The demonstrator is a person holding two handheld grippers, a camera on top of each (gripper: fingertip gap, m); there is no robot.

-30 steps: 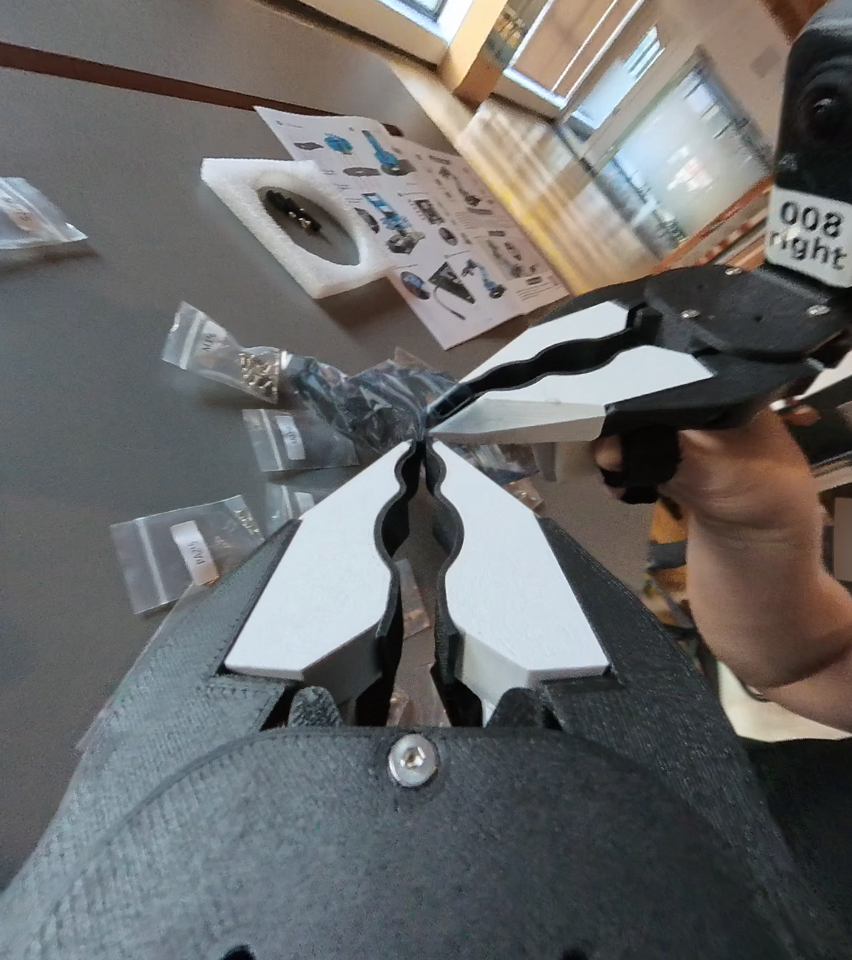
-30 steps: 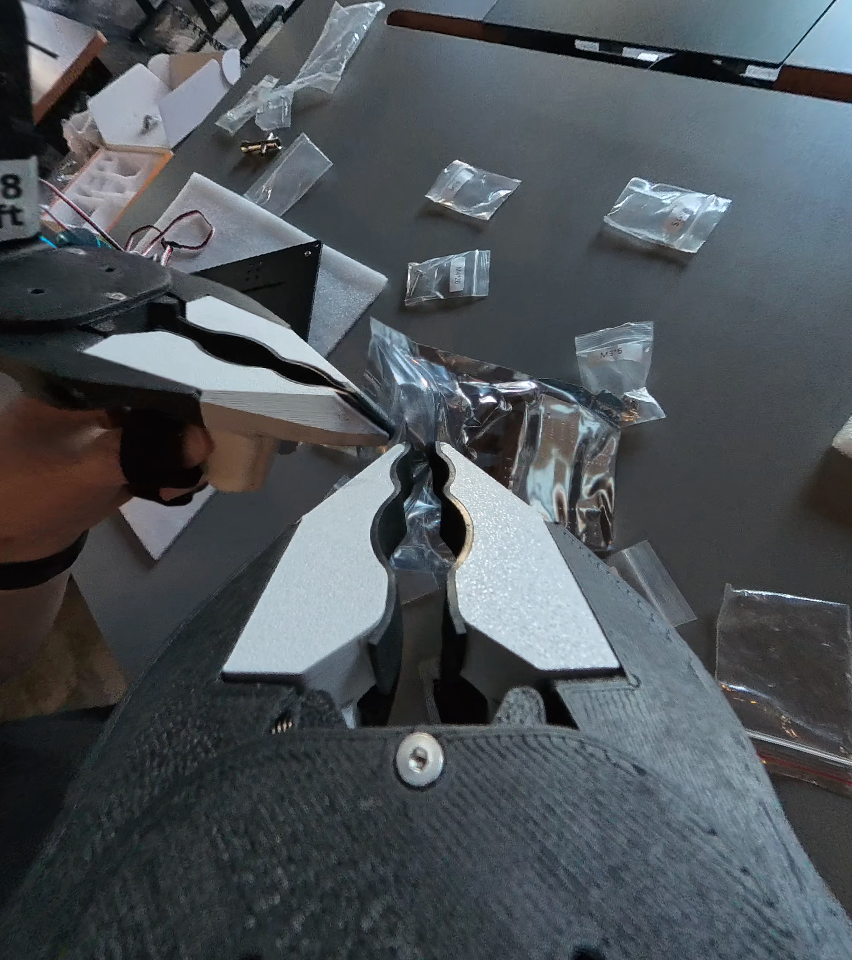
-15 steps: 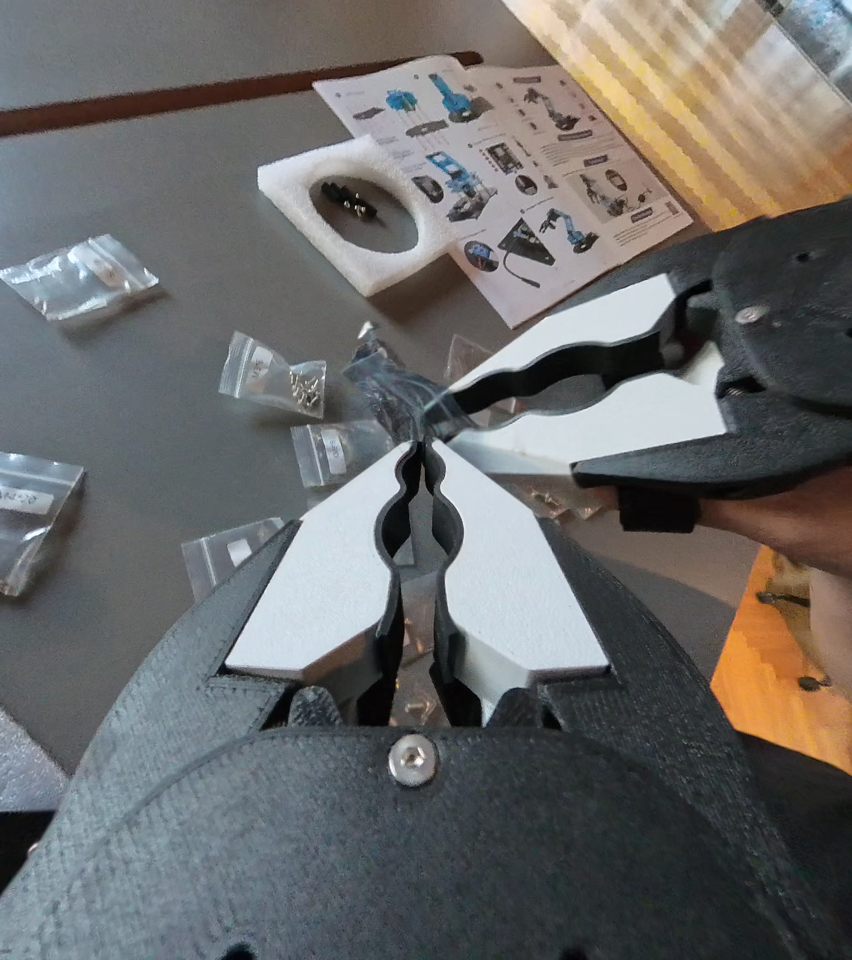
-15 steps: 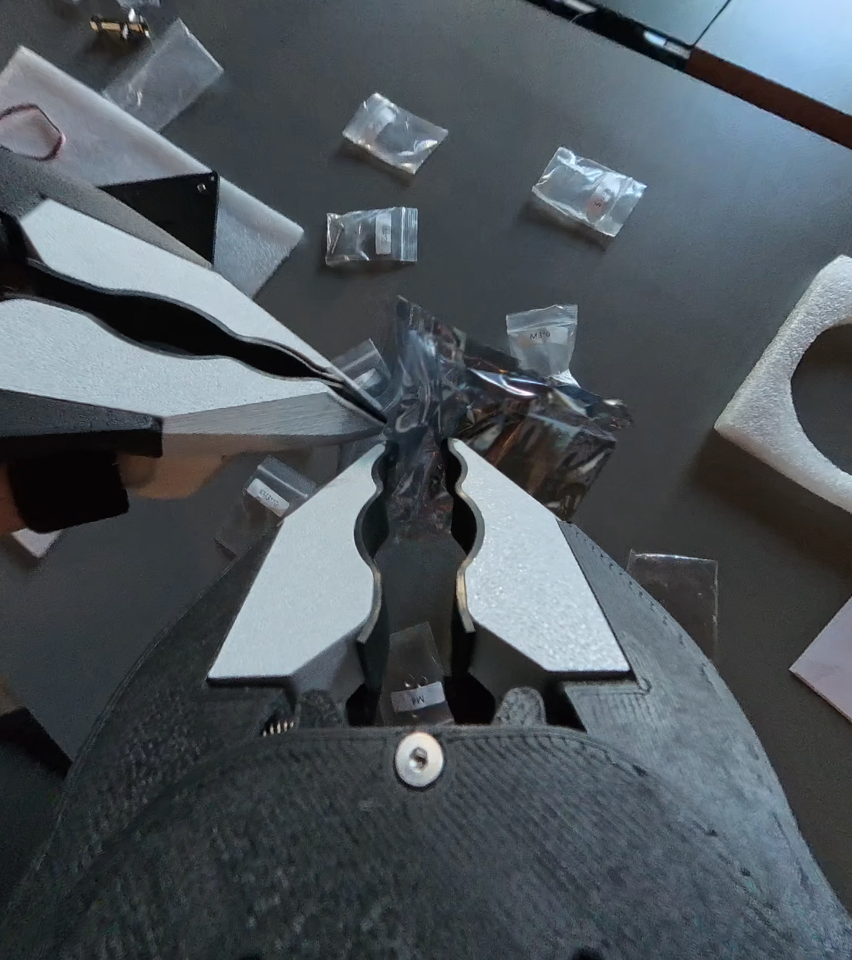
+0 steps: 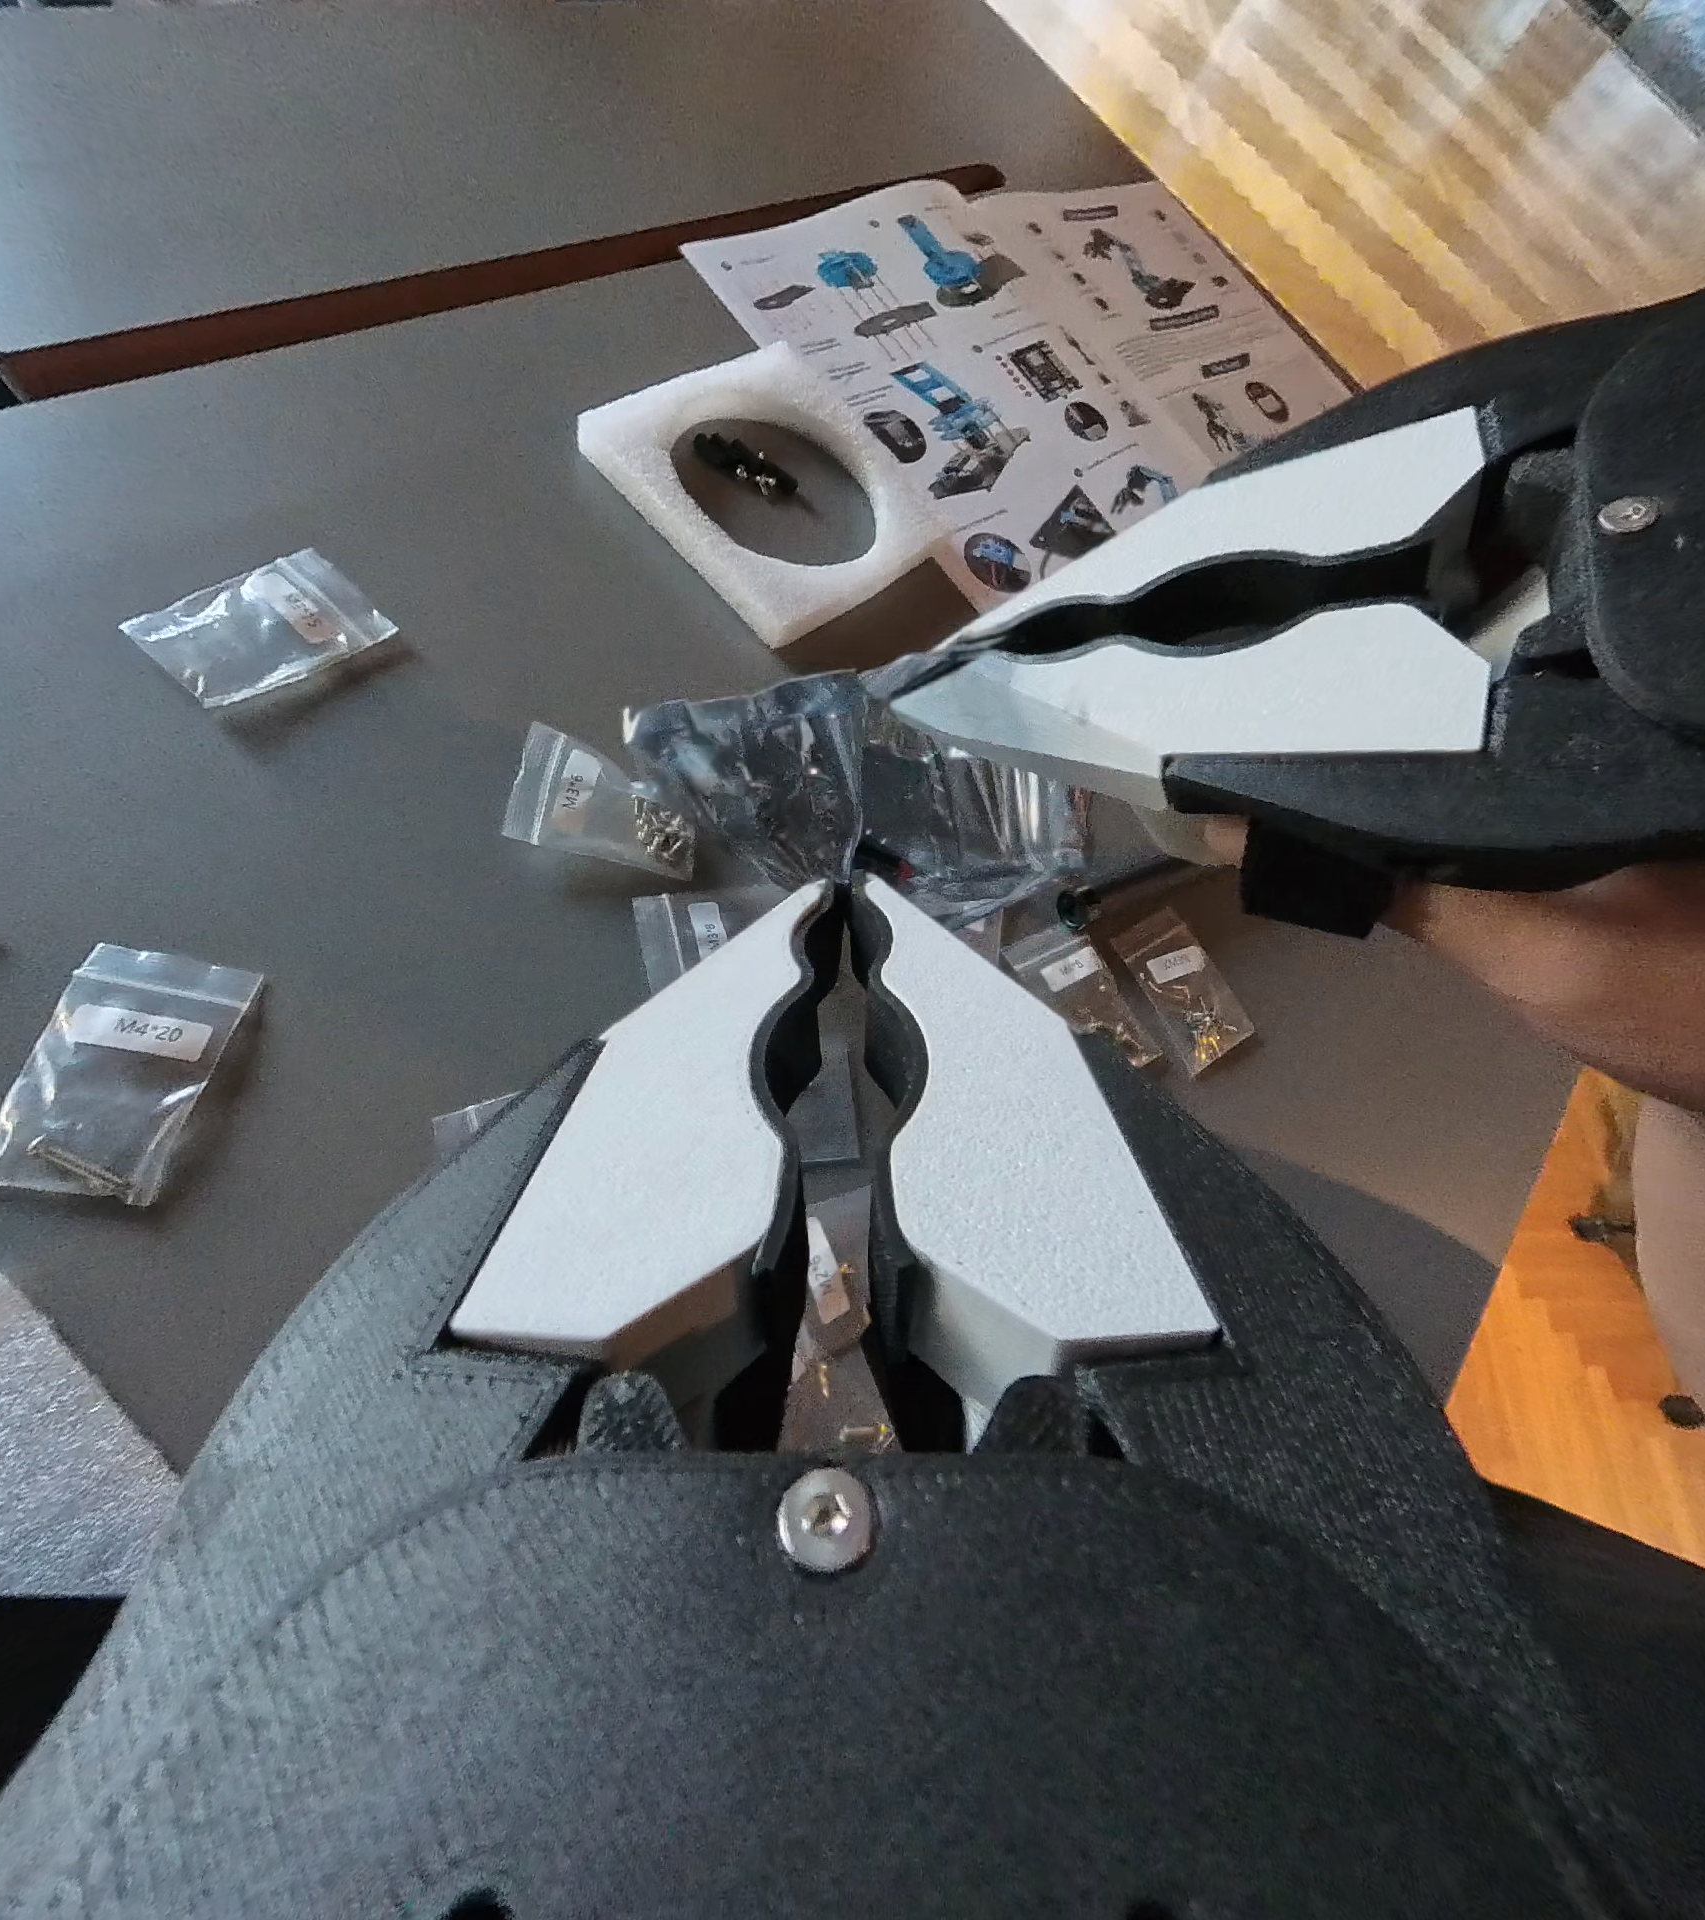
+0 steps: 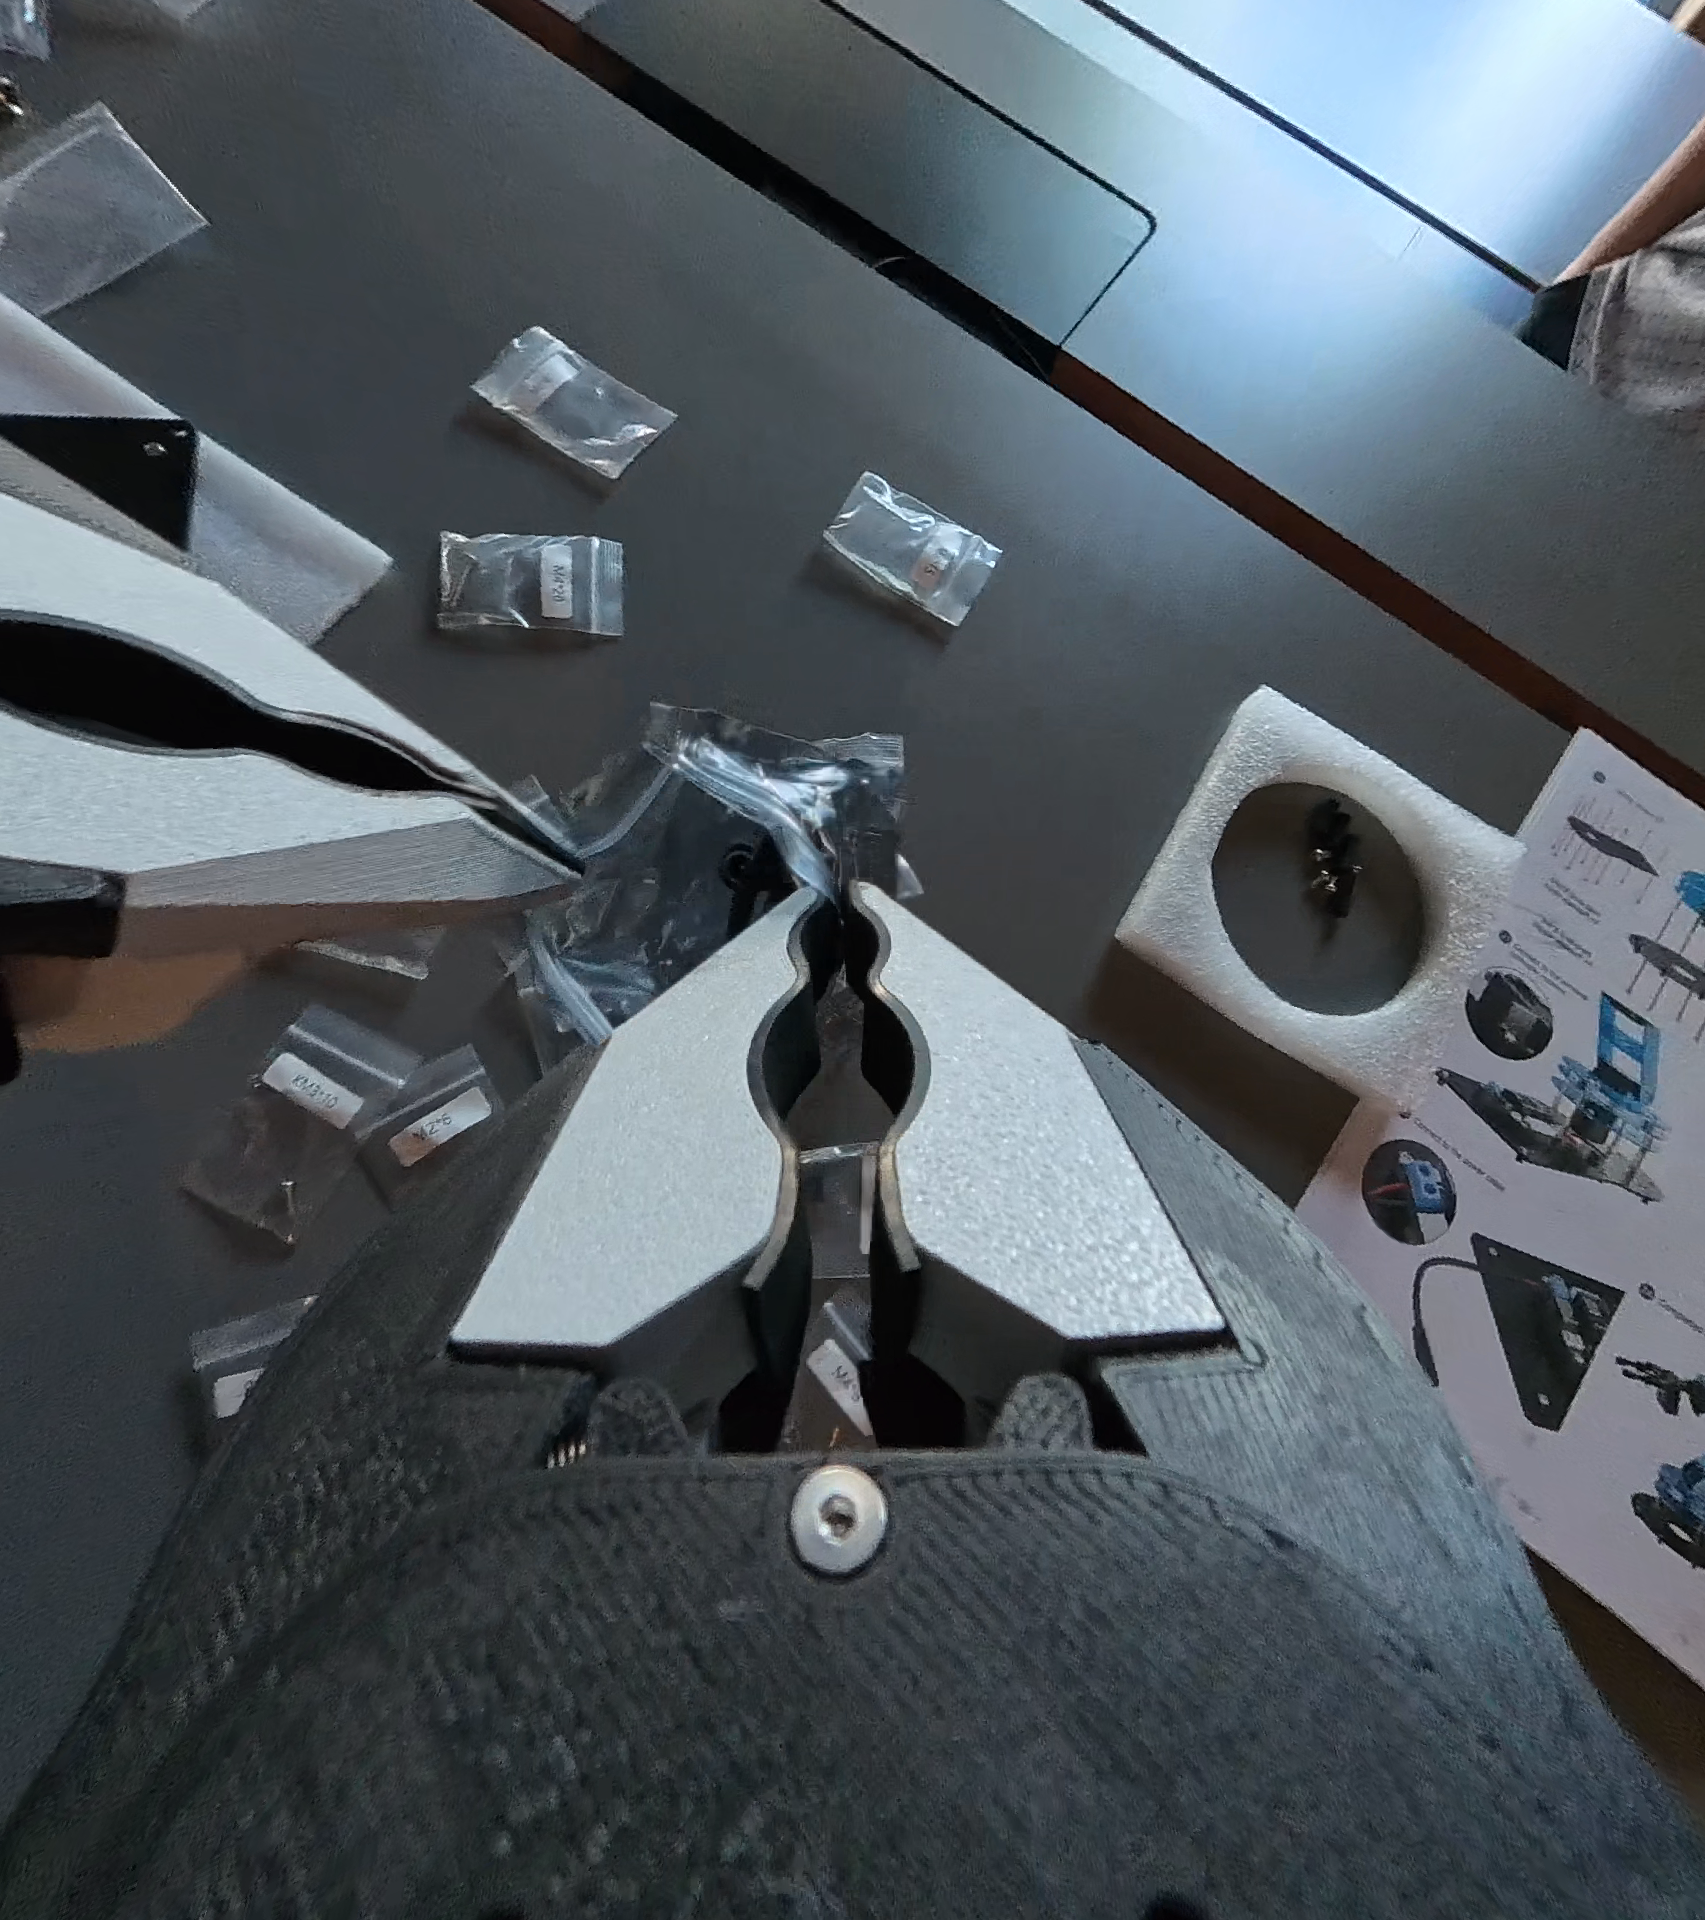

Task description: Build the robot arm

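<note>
Pinching the near edge of a crinkled bag (image 5: 775,769), the left tool (image 5: 848,888) has its white, wavy-edged fingers pressed together at the tips, with the film bunched between them. The right tool (image 5: 915,696) comes in from about 2 o'clock in the left wrist view. Its tips are likewise closed on the bag's far corner, and a hand (image 5: 1554,966) is wrapped round its black grip. In the right wrist view the same hold shows from the other side: the right tool (image 6: 832,894) nips the film at its tips, while the left tool (image 6: 557,868) bites in from 9 o'clock. The bag hangs stretched between the two, its lower part among other packets on the surface (image 5: 308,416).

The bag is thin, glossy, creased plastic, clear with a silvery sheen, with dark parts and small hardware inside. Around it lie small flat zip bags with white labels, one at 9 o'clock (image 5: 115,1070), one at 10 o'clock (image 5: 256,623) and one just beside the bag (image 5: 599,800); screws show in some of them. At 12 o'clock sits a white foam block (image 5: 796,613), soft-edged with a round cut-out that holds a few black screws (image 5: 744,468). Touching it at 1 o'clock lies a printed sheet (image 5: 1035,343) of coloured diagrams. The surface is matt dark grey
</note>
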